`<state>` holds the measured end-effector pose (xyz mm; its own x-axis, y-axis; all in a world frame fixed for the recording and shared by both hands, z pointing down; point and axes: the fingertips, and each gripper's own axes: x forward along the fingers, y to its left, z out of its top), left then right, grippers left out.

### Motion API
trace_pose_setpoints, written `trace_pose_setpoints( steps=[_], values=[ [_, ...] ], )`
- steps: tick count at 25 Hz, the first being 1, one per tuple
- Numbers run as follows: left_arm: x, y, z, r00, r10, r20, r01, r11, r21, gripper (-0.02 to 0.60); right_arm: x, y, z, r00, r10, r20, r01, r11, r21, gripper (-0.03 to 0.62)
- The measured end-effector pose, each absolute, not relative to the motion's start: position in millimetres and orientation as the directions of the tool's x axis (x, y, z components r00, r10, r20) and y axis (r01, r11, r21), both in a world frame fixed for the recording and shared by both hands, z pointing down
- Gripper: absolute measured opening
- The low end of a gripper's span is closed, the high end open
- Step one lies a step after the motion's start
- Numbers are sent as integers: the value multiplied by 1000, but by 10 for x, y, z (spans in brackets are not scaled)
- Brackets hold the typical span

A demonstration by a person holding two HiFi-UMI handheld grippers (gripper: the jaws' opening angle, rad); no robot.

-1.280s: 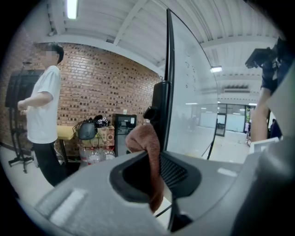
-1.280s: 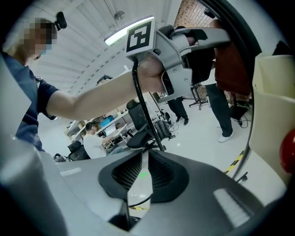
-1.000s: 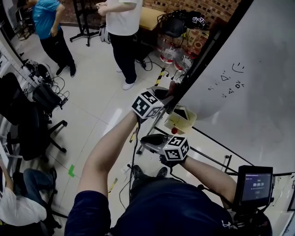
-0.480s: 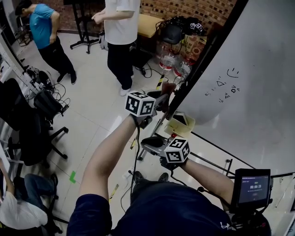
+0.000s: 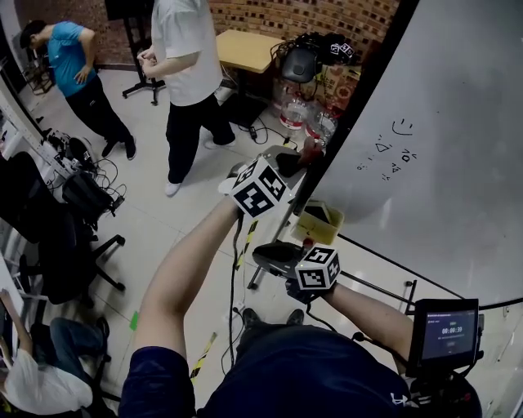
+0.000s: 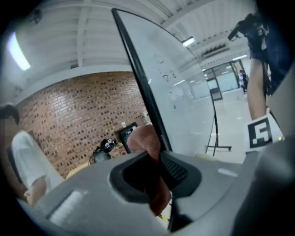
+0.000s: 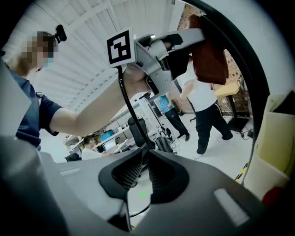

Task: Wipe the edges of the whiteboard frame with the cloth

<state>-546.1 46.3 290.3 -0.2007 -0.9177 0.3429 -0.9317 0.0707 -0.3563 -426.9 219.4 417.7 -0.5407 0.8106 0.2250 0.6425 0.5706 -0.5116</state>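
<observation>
Cloth of a reddish-brown colour (image 6: 144,140) sits pinched between the jaws of the left gripper (image 6: 156,171), which are closed on it. Its bunched top bulges past the tips and lies against the black whiteboard frame (image 6: 143,92). In the head view that arm is stretched forward and the cloth meets the slanting left edge of the frame, low down on it and a little above the board's lower corner. The right gripper view shows the cloth from below, hanging as a dark red fold pressed to the frame's curved black edge. The right gripper (image 7: 144,170) is held lower and nearer the body, well apart from the frame; its ribbed jaws are drawn together with nothing between them. The white board surface (image 5: 458,163) carries a few small marker doodles (image 5: 394,145) near the wiped edge. A pale yellow box (image 5: 319,219) hangs at the board's lower corner. Behind, a person in a white shirt and black trousers (image 5: 186,73) stands on the light tiled floor (image 5: 155,212) before the red brick wall (image 5: 327,15)
</observation>
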Motion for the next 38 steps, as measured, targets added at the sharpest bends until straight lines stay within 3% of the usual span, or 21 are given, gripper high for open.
trace_pose_setpoints(
  steps=[3,9,18,27,38],
  values=[
    [-5380,451,2766,-174,-930,322,-939,59,-337,60,-4283,2203,4097,-548,811,206,646,567,-510,44],
    [-5309,438,2446,-109,-972,209,-994,107,-21,60,-4385,2178,3829,-579,798,164,655,576,-489,44],
    [-5263,261,1913,-102,-985,138,-992,92,-83,60,-4492,1955,3402,-643,759,103,652,613,-446,44],
    [-5241,235,1312,-113,-993,31,-989,110,-100,60,-4494,1326,2888,-777,627,50,554,720,-418,41],
    [-5342,360,1012,-169,-985,-15,-973,170,-158,60,-4626,1187,2817,-804,572,161,496,795,-349,40]
  ],
)
